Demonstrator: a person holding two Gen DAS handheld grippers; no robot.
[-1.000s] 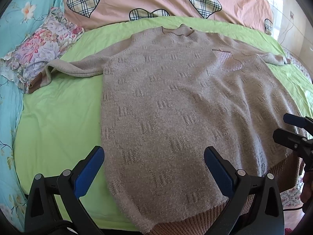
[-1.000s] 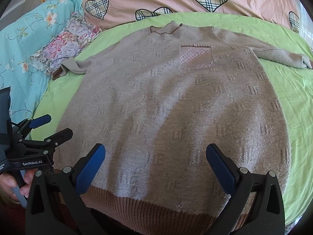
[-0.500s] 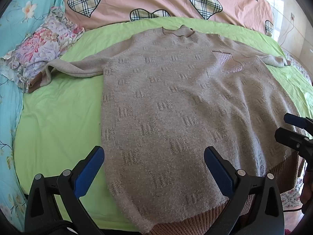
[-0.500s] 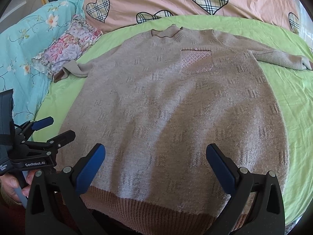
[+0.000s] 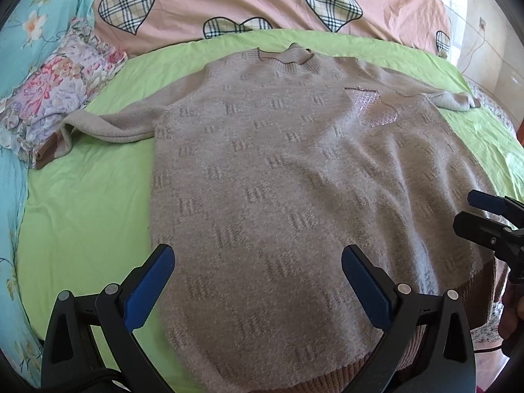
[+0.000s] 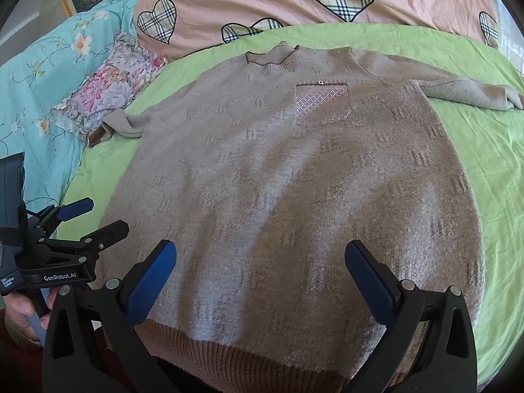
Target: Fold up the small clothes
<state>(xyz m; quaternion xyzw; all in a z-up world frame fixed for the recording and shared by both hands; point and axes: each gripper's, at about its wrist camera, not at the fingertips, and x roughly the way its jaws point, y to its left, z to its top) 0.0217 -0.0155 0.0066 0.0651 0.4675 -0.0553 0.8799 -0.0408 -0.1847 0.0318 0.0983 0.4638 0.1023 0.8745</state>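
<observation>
A beige knitted sweater [image 5: 294, 177] [image 6: 294, 180] lies flat, front up, on a green sheet [image 5: 82, 216] [image 6: 484, 144], both sleeves spread out, with a shiny chest pocket [image 6: 322, 104] and a brown ribbed hem [image 6: 249, 357] nearest me. My left gripper [image 5: 257, 278] hovers open above the lower left part of the sweater. My right gripper [image 6: 260, 278] hovers open over the hem's middle. Each gripper shows at the side of the other's view, left gripper [image 6: 95, 219] and right gripper [image 5: 475, 209]. Nothing is held.
A floral folded cloth [image 5: 52, 88] sits at the left by the left sleeve cuff [image 5: 49, 150]. A pink quilt with plaid hearts [image 5: 262, 3] lies behind the collar, a turquoise flowered cover [image 6: 36, 75] at the far left. A hand [image 6: 23, 308] holds the left gripper's handle.
Both grippers have drifted slightly; the sweater sits a little lower and farther off in the views. The sweater itself has not moved, and both grippers stay open.
</observation>
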